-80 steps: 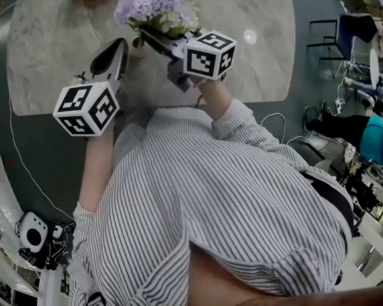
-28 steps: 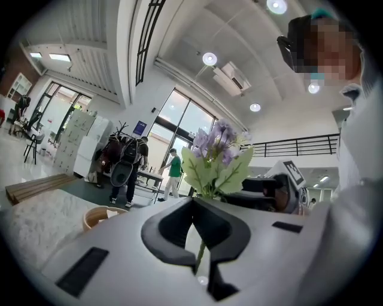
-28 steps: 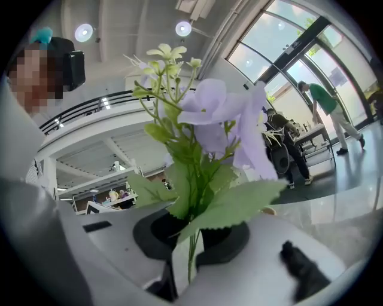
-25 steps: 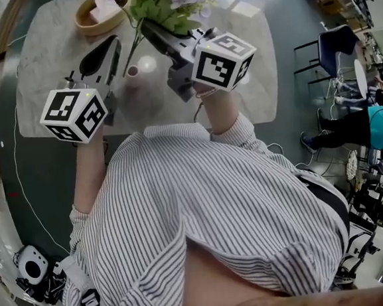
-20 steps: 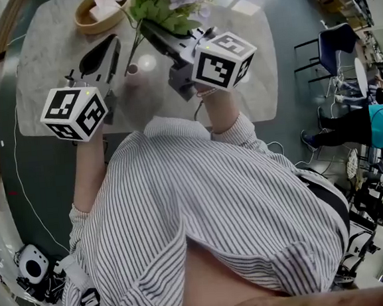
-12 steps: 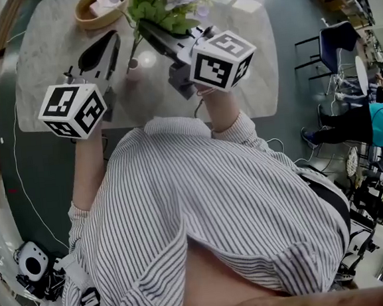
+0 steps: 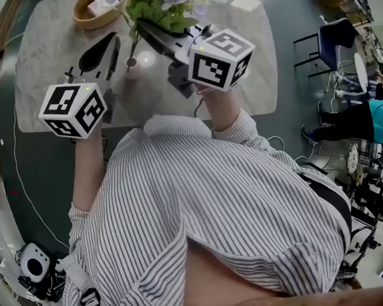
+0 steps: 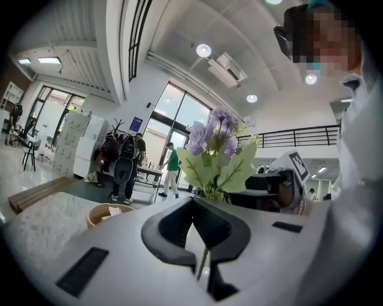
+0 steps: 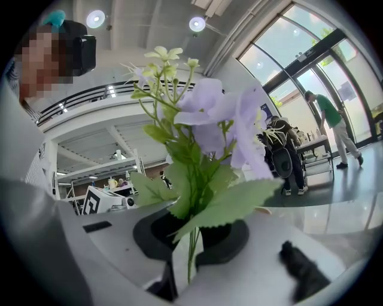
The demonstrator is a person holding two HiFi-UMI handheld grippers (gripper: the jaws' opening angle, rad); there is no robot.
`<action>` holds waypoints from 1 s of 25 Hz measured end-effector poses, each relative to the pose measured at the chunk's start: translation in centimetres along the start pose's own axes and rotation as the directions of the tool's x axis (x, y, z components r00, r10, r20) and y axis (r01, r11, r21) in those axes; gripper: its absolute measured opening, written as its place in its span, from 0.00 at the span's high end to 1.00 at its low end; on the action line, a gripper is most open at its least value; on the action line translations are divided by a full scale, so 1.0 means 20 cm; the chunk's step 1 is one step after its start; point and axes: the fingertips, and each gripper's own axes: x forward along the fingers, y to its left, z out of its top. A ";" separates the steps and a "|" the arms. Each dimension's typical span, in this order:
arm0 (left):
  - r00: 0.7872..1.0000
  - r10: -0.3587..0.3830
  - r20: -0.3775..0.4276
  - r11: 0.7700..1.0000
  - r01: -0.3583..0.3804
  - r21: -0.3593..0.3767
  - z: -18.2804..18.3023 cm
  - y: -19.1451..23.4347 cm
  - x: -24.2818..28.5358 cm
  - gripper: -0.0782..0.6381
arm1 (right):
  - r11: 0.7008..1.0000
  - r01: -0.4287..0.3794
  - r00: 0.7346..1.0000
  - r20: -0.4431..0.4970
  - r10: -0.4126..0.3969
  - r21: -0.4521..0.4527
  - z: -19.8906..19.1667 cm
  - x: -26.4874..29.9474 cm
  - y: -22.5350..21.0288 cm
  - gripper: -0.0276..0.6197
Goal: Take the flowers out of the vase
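Observation:
My right gripper (image 7: pixel 146 31) is shut on the stems of a bunch of purple flowers with green leaves (image 7: pixel 165 1), held over the marble table (image 7: pixel 48 41). In the right gripper view the thin green stems (image 9: pixel 191 251) run down between the dark pads, and the blooms (image 9: pixel 218 116) fill the middle. One long stem (image 7: pixel 131 49) hangs down toward a small pinkish vase (image 7: pixel 129 78); I cannot tell whether its end is inside the mouth. My left gripper (image 7: pixel 105 46) lies just left of the vase, jaws shut on nothing. The flowers (image 8: pixel 218 149) show beyond its closed tips (image 8: pixel 191 201).
A wooden bowl (image 7: pixel 93 14) holding something white sits at the table's far left, also seen as the bowl (image 8: pixel 111 214) in the left gripper view. A chair (image 7: pixel 341 32) and a seated person in teal (image 7: pixel 382 122) are off to the right. Camera gear (image 7: pixel 35 266) lies on the floor.
Since the earliest frame the right gripper has drawn the flowers up and away from the vase. Over the last second both grippers stay nearly still; the hanging stem's end has risen slightly.

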 end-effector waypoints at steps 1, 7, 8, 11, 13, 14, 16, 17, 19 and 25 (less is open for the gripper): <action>1.000 0.000 -0.003 1.000 0.000 0.001 0.00 0.00 0.00 0.88 | 1.000 -0.003 1.000 -0.002 0.003 -0.001 0.00 0.00 0.00 0.89; 1.000 -0.005 -0.007 1.000 0.005 -0.007 -0.01 0.00 0.01 0.88 | 1.000 -0.008 1.000 -0.013 0.008 -0.001 -0.02 0.01 0.01 0.89; 1.000 -0.007 -0.006 1.000 0.007 -0.010 -0.01 0.00 0.00 0.88 | 1.000 -0.005 1.000 -0.013 0.005 -0.002 -0.02 0.01 0.01 0.89; 1.000 -0.010 -0.001 1.000 0.010 -0.013 -0.01 -0.01 0.00 0.88 | 1.000 0.004 1.000 -0.009 -0.004 -0.002 -0.02 0.00 0.00 0.90; 1.000 -0.013 0.002 1.000 0.013 -0.012 -0.01 -0.02 -0.01 0.88 | 1.000 0.009 1.000 -0.008 -0.009 -0.003 -0.02 -0.01 0.00 0.90; 1.000 -0.013 0.002 1.000 0.013 -0.012 -0.01 -0.03 -0.01 0.88 | 1.000 0.012 1.000 -0.008 -0.012 -0.003 -0.02 -0.01 0.00 0.90; 1.000 -0.012 0.004 1.000 0.012 -0.014 -0.01 -0.03 -0.01 0.88 | 1.000 0.016 1.000 -0.008 -0.016 -0.003 -0.03 -0.01 -0.01 0.90; 1.000 -0.011 0.005 1.000 0.011 -0.015 -0.01 -0.03 0.00 0.88 | 1.000 0.016 1.000 -0.008 -0.016 -0.004 -0.03 -0.02 -0.02 0.90; 1.000 -0.013 0.004 1.000 0.013 -0.018 -0.01 -0.03 0.01 0.88 | 1.000 0.017 1.000 -0.010 -0.017 -0.004 -0.02 -0.03 -0.03 0.90; 1.000 -0.025 0.003 0.999 0.025 -0.043 -0.03 -0.02 0.00 0.88 | 1.000 0.022 1.000 -0.014 -0.022 -0.008 -0.03 -0.01 -0.03 0.90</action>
